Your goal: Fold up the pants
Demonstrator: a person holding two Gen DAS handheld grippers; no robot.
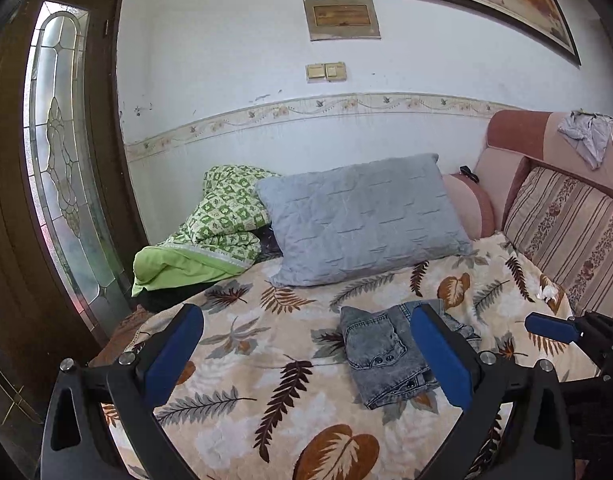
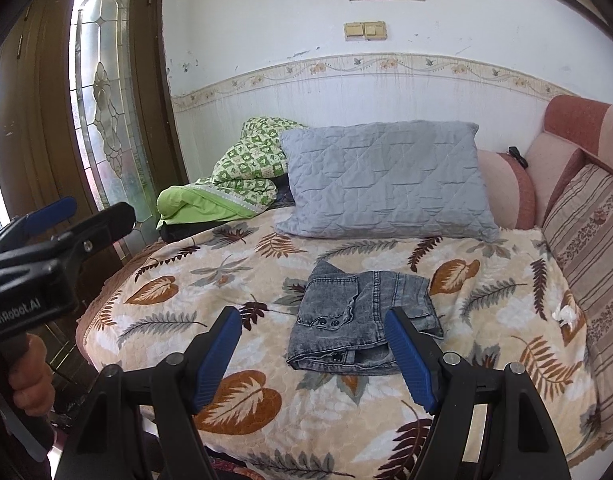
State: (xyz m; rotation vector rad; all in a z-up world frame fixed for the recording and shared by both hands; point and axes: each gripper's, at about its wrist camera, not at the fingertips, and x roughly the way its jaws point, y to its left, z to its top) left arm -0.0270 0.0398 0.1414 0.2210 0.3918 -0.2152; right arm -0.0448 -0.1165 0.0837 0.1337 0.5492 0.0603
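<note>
The grey washed-denim pants (image 1: 380, 350) (image 2: 358, 320) lie folded into a small, roughly square bundle on the leaf-patterned blanket (image 1: 266, 344) (image 2: 210, 292). My left gripper (image 1: 306, 356) hovers above the blanket with its blue pads wide apart; the right pad (image 1: 442, 356) overlaps the pants' right edge in view. My right gripper (image 2: 312, 352) is open too, held back from the pants' near edge, with nothing between its fingers. The left gripper's body (image 2: 46, 248) shows at the left of the right wrist view, held by a hand (image 2: 30, 376). The right gripper's blue tip (image 1: 550, 328) shows at the right.
A grey quilted pillow (image 1: 362, 220) (image 2: 386, 184) leans at the back, with a green patterned quilt (image 1: 214, 228) (image 2: 242, 172) beside it. Striped sofa cushions (image 1: 574, 232) (image 2: 590, 232) line the right side. A wooden door with leaded glass (image 1: 62, 168) (image 2: 106, 100) stands on the left.
</note>
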